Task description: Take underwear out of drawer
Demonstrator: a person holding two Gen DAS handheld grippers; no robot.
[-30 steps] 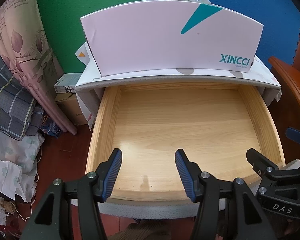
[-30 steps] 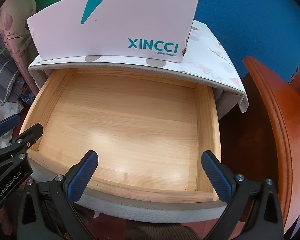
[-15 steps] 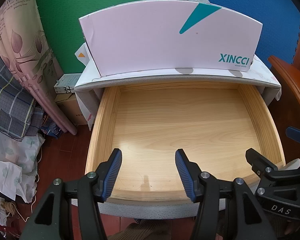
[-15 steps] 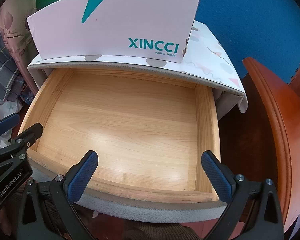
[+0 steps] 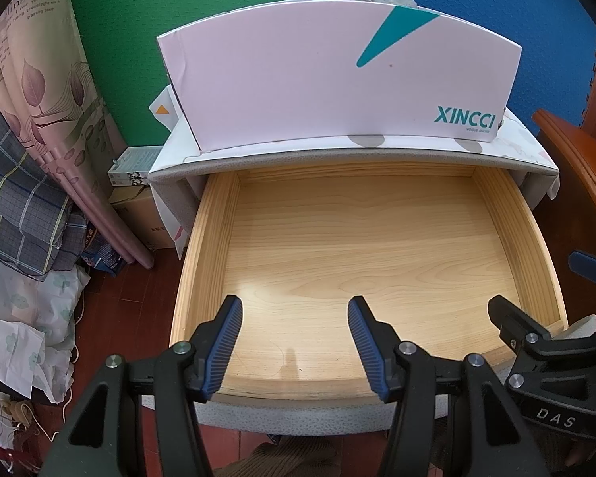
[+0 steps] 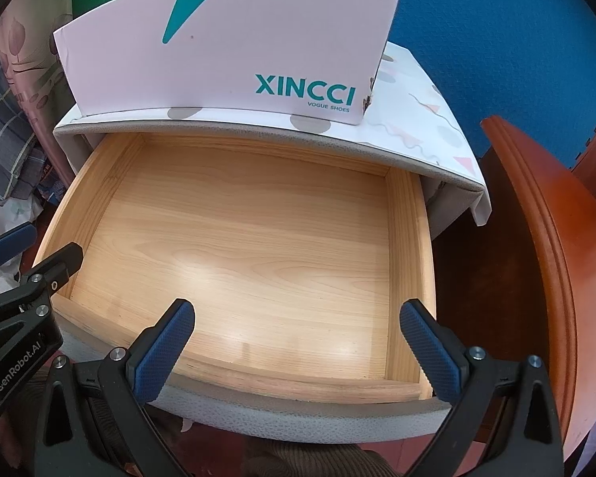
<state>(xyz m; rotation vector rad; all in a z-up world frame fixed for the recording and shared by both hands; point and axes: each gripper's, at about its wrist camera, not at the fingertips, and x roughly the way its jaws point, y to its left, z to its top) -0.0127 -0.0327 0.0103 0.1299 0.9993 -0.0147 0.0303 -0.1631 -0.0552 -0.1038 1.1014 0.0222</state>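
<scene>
Two grippers hover over the pulled-out wooden drawer (image 5: 361, 246), left gripper (image 5: 294, 318) with jaws partly open, right gripper (image 6: 298, 326) with jaws spread wider, neither holding anything. No underwear shows in either view. Only the left wrist view shows the leaf-print curtain (image 5: 39, 111) and small boxes (image 5: 133, 161) on the floor; the right shows "VOGUE SHOES" on the XINCCI shoebox (image 6: 226, 39).

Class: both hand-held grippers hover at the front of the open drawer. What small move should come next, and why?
Probably draw both back rather than reach in: the drawer shows only bare wood, no underwear. The left hand-held gripper and right hand-held gripper are open and hold nothing.
</scene>
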